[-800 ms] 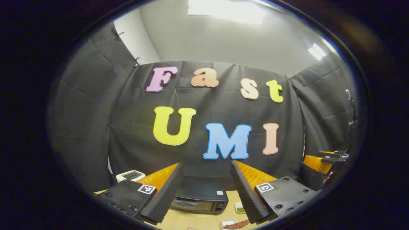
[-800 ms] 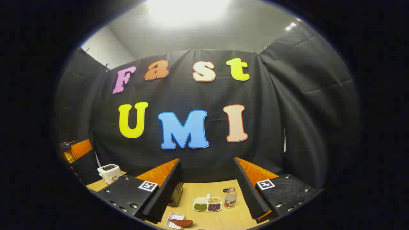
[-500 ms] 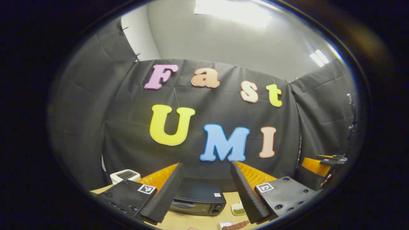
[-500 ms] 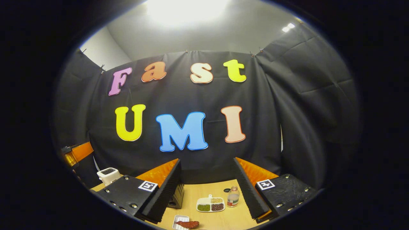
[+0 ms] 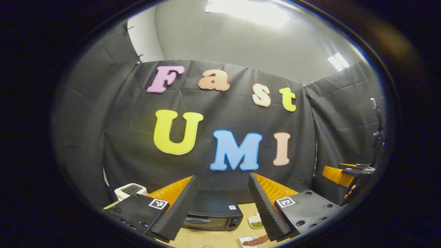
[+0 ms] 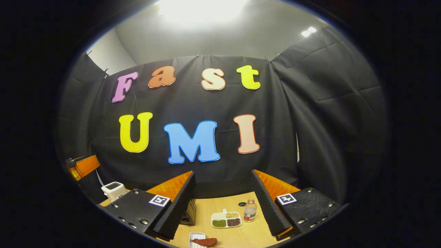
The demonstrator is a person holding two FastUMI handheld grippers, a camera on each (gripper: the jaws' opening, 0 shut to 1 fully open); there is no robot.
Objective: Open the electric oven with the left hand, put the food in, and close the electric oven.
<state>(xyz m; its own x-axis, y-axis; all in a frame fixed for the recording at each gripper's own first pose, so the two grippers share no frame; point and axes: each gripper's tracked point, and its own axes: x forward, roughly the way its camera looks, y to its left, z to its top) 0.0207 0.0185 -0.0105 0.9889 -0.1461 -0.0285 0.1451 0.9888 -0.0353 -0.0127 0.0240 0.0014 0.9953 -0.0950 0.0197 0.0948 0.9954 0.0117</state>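
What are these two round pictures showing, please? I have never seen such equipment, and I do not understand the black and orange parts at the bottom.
No robot here: a person holds one hand tool in each hand, and each tool carries a camera looking forward along its own two fingers. Those black and orange parts are the left gripper in the left gripper view and the right gripper in the right gripper view. Both are open and hold nothing. On the wooden table stand a black electric oven with its door shut, a white toaster, a divided dish of beans, a small bottle, and a white tray with reddish food.
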